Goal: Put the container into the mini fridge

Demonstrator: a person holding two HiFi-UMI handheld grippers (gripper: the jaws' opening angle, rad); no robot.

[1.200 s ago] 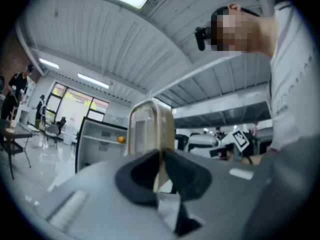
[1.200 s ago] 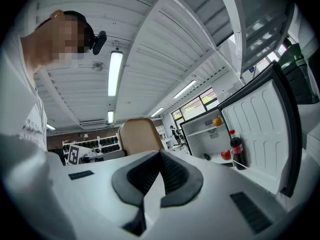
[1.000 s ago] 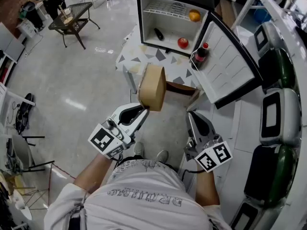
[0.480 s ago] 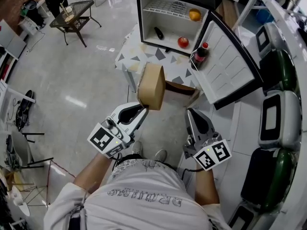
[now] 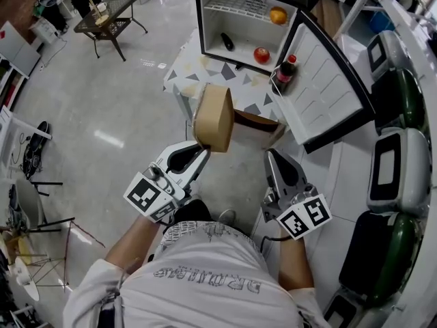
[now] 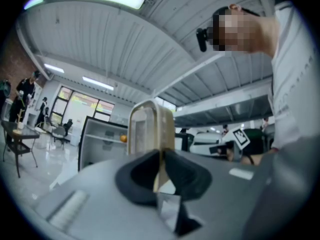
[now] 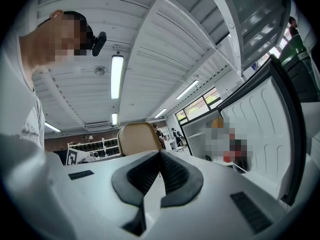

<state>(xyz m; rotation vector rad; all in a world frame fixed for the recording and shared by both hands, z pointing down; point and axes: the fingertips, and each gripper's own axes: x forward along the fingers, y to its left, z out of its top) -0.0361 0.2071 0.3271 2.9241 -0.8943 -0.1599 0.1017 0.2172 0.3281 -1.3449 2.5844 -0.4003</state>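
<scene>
The left tool (image 5: pixel 202 156) is clamped tight on the near edge of the tan container (image 5: pixel 214 117). It holds the container up on edge in the air, in front of the mini fridge (image 5: pixel 203 26) and well short of its open mouth. The mini fridge stands on a patterned counter (image 5: pixel 194 74). Inside it lie a dark object (image 5: pixel 227 42) and an apple (image 5: pixel 261 55), with an orange (image 5: pixel 278 16) on the shelf above. The right tool (image 5: pixel 273 159), jaws pressed together on nothing, hangs in front of the mini fridge's open door (image 5: pixel 328 94), which carries a bottle (image 5: pixel 285 74).
</scene>
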